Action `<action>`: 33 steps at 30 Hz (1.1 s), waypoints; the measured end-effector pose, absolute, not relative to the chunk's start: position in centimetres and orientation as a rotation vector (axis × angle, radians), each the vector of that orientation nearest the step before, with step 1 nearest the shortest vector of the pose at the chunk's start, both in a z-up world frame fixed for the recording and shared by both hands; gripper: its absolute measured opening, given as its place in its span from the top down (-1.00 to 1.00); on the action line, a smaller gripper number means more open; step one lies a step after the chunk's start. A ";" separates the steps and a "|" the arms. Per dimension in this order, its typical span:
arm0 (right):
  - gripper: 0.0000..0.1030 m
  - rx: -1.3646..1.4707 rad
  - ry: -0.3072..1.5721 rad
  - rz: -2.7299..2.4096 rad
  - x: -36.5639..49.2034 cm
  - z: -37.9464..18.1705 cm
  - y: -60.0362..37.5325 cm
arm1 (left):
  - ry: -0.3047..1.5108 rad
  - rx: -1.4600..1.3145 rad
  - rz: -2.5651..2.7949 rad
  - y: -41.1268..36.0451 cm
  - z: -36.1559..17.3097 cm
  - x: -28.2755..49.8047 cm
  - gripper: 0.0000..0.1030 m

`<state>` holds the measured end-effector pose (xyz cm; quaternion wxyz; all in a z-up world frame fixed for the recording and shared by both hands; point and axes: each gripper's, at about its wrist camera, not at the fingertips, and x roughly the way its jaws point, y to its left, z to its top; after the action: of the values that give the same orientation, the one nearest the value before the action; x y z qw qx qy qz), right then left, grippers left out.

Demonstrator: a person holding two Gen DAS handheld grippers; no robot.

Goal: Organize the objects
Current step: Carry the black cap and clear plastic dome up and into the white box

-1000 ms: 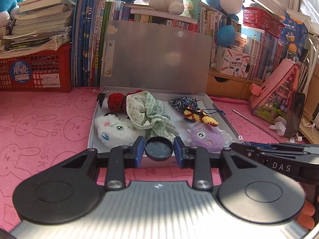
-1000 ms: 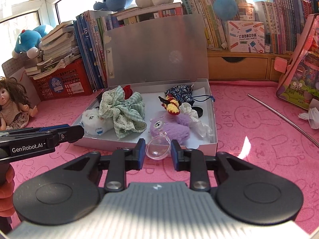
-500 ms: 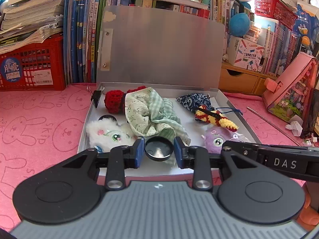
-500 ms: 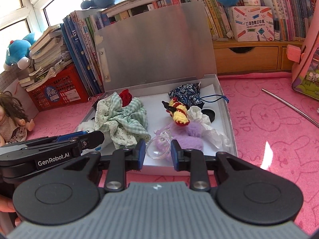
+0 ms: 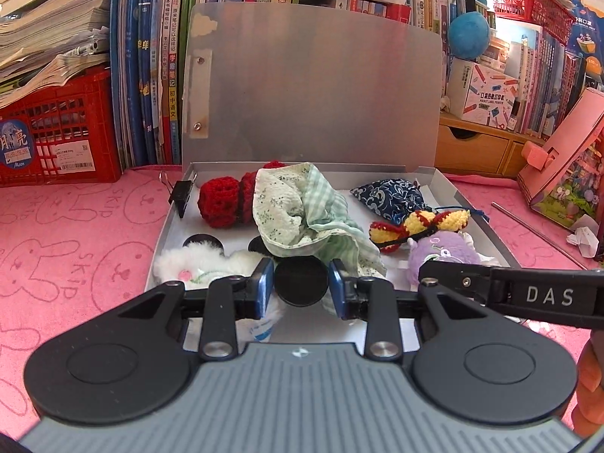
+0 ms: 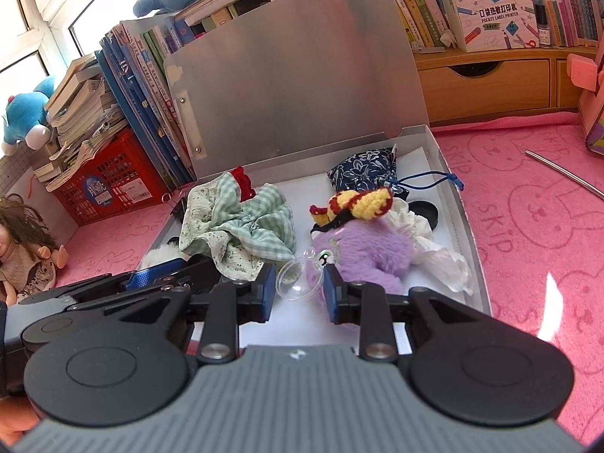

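An open grey box (image 5: 487, 226) (image 6: 462, 211) lies on the pink cloth with its lid upright. Inside lie a green checked cloth (image 5: 305, 219) (image 6: 241, 222), a red knitted piece (image 5: 221, 200), a white plush (image 5: 192, 266), a purple plush (image 5: 443, 247) (image 6: 370, 249), a yellow-red knitted toy (image 5: 419, 224) (image 6: 358, 200) and a blue patterned pouch (image 5: 389, 194) (image 6: 364, 170). My left gripper (image 5: 301, 285) is shut on a black round lid (image 5: 301, 281) above the box's near edge. My right gripper (image 6: 298, 288) is shut on a clear plastic dome (image 6: 298, 279) beside the purple plush.
Books (image 5: 151, 56) and a red crate (image 5: 56, 132) stand behind the box. A wooden drawer unit (image 6: 487, 83) is at the back right. A metal rod (image 6: 566, 173) lies on the pink cloth to the right. A doll (image 6: 22, 249) sits at far left.
Both grippers have moved forward and lower toward the box, so its contents look larger and closer. Each keeps hold of its object.
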<state>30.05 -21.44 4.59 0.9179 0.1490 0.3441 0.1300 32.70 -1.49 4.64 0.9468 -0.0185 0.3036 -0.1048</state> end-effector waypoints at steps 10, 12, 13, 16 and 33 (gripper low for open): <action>0.39 0.342 0.716 0.264 31.8 4.8 -22.2 | 0.608 -0.040 -0.204 -1.1 4.6 34.2 0.27; 0.39 0.359 0.720 0.269 32.1 4.8 -22.3 | 0.604 -0.034 -0.202 -1.0 4.5 34.5 0.27; 0.39 0.361 0.721 0.272 32.3 4.8 -22.3 | 0.604 -0.032 -0.201 -1.0 4.5 34.6 0.27; 0.39 0.350 0.721 0.274 32.8 4.9 -22.0 | 0.607 -0.037 -0.188 -0.7 4.4 35.3 0.27; 0.39 0.303 0.757 0.276 36.0 4.1 -19.9 | 0.579 0.021 -0.159 0.3 3.6 36.3 0.27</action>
<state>35.98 -19.91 4.13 0.9089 0.1469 0.3667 0.1337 36.31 0.25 3.59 0.9552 0.0103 0.2851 -0.0785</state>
